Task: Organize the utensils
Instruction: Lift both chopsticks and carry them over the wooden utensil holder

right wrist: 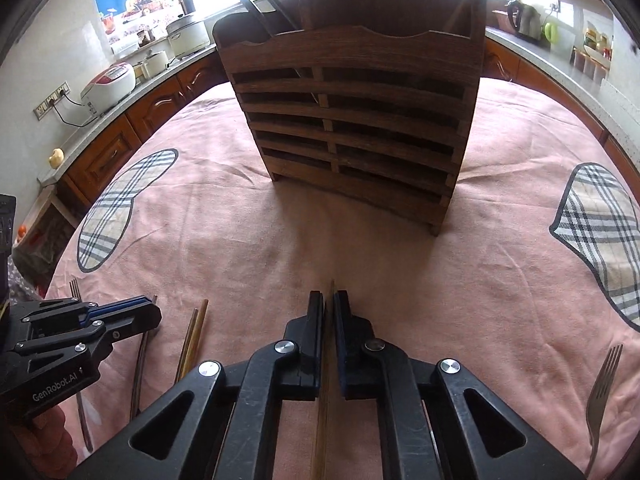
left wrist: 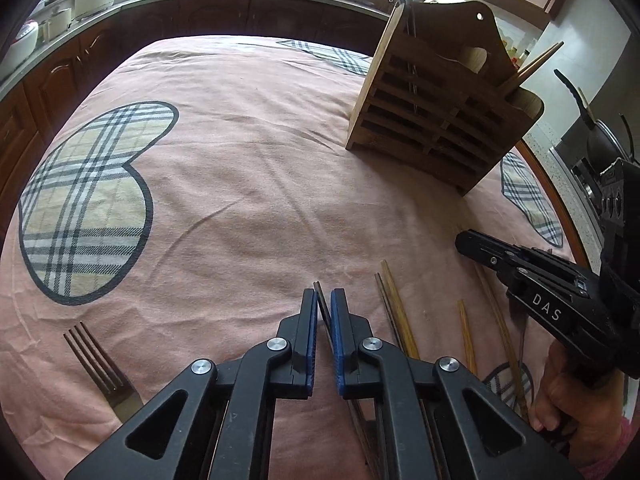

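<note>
A slatted wooden utensil holder (left wrist: 432, 120) stands on the pink cloth, straight ahead in the right wrist view (right wrist: 352, 120), with dark and light chopsticks standing in it. My left gripper (left wrist: 324, 304) is shut on a dark chopstick (left wrist: 322, 308) low over the cloth. My right gripper (right wrist: 330, 304) is shut on a light wooden chopstick (right wrist: 329, 344). Loose wooden chopsticks (left wrist: 400, 312) lie between the two grippers, also in the right wrist view (right wrist: 194, 340). One fork (left wrist: 100, 364) lies at the left, another fork (right wrist: 604, 388) at the right.
The pink cloth (left wrist: 248, 184) with plaid heart patches covers the round table. Wooden cabinets and a counter with rice cookers (right wrist: 110, 84) ring the table. A kettle (right wrist: 524, 20) stands on the right counter. My right gripper shows in the left wrist view (left wrist: 532, 280).
</note>
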`<state>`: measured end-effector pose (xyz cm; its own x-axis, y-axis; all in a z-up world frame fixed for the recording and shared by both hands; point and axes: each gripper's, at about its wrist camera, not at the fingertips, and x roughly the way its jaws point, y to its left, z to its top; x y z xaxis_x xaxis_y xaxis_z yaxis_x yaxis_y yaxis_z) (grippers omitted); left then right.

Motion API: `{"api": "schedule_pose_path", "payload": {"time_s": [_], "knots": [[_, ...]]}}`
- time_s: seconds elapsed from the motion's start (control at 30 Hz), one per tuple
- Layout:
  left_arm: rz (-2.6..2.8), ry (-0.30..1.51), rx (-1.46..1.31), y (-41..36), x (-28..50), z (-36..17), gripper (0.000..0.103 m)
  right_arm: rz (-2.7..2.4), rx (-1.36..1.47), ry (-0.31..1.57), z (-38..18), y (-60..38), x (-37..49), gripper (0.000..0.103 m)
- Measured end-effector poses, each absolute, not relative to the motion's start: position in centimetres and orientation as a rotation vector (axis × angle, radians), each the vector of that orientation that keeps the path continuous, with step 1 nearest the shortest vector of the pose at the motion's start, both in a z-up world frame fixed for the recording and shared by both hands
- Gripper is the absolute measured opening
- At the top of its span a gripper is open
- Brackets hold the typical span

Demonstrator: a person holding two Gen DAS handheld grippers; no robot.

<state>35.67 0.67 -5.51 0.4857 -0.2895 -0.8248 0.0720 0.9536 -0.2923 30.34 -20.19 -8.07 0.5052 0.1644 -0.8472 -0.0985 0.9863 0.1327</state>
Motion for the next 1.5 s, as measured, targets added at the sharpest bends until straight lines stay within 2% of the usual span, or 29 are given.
{"api": "schedule_pose_path", "payload": {"time_s": [0.4, 0.9, 1.5], "knots": [[-0.280, 0.886, -0.293, 3.8, 29.9, 2.2, 0.003, 0.184, 0.199, 0.861, -0.5, -21.5, 26.2, 0.005], [-0.313, 0.725, -0.291, 5.7, 21.5, 9.0, 0.003, 0.189, 0.224, 0.688, 6.5, -22.1, 20.5, 0.005], [-0.304, 0.650, -0.305, 7.2, 19.2, 11.0, 0.003, 0.164, 0.228, 0.578, 10.0, -23.2, 18.2, 0.005]]}}
